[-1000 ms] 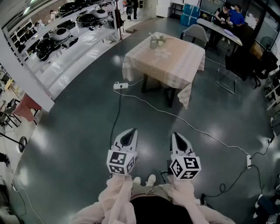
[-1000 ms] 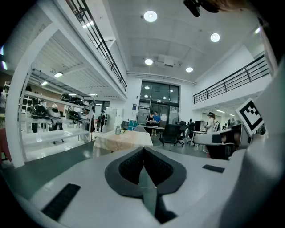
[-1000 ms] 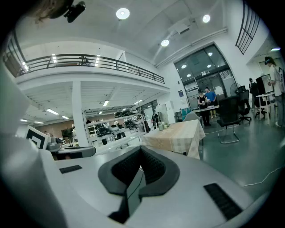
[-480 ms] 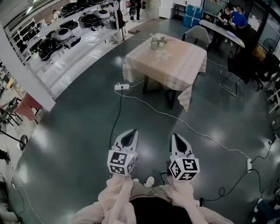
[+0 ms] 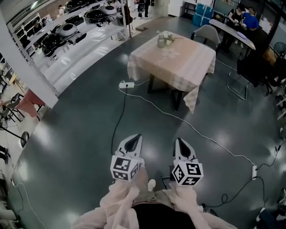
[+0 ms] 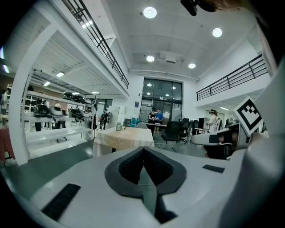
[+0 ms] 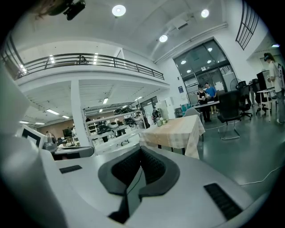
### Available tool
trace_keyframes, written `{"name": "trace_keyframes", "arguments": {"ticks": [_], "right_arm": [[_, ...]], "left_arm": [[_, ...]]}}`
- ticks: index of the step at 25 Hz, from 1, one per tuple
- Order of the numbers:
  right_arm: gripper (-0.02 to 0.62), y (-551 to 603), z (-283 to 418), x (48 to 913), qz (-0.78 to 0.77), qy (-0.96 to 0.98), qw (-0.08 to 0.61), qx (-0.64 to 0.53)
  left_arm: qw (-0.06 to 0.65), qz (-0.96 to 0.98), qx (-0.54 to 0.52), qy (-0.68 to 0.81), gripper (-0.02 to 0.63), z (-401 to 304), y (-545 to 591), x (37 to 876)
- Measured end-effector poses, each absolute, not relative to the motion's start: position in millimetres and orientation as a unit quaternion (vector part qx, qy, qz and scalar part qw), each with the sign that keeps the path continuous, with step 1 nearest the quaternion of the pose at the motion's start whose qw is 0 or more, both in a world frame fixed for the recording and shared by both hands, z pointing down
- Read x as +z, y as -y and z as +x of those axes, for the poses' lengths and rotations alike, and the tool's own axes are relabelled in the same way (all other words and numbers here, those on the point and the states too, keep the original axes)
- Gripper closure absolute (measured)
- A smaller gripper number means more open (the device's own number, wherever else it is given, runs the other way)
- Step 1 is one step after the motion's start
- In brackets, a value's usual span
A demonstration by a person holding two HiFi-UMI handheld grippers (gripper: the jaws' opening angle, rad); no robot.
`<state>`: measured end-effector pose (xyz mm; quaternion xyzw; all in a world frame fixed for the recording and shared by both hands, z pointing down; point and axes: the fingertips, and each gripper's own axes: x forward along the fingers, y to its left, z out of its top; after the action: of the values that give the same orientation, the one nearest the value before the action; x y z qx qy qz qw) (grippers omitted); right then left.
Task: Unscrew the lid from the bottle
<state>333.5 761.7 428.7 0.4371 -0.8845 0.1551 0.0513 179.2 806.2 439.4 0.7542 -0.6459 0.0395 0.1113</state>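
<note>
On the table (image 5: 181, 67), a bottle (image 5: 161, 42), contents unclear.

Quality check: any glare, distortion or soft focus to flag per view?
Head view: strong fisheye bending, dim overall, lights glaring off the glossy floor. Left gripper view: black vignetted corners, ceiling lamps blown out. Right gripper view: same vignette, balcony railing bowed by the lens; distant table is legible.

The cloth-covered table (image 5: 178, 67) carries a bottle (image 5: 161, 42) near its far corner.
</note>
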Motion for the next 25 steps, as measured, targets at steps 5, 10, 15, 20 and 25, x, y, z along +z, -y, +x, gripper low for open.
{"name": "trace_keyframes", "arguments": {"ticks": [5, 10, 15, 20, 25], "right_arm": [[0.581, -740.1, 329.2, 435.4, 0.434, 0.885, 0.06, 0.16], [0.583, -703.7, 309.5, 437.2, 0.435, 0.885, 0.065, 0.155], [0.581, -655.4, 286.6, 427.7, 0.437, 0.884, 0.065, 0.151], [0.581, -615.1, 261.6, 420.5, 0.439, 0.884, 0.066, 0.147], [0.581, -571.3, 231.8, 419.5, 0.444, 0.882, 0.068, 0.145]], "left_arm": [[0.117, 0.751, 0.038, 0.649, 0.581, 175.9, -782.9, 445.7], [0.113, 0.754, 0.036, 0.646, 0.581, 157.5, -742.6, 444.8], [0.108, 0.758, 0.032, 0.642, 0.581, 134.6, -689.0, 432.5], [0.103, 0.764, 0.031, 0.637, 0.581, 112.7, -644.6, 425.1], [0.102, 0.766, 0.03, 0.634, 0.58, 82.1, -599.6, 424.5]]}}
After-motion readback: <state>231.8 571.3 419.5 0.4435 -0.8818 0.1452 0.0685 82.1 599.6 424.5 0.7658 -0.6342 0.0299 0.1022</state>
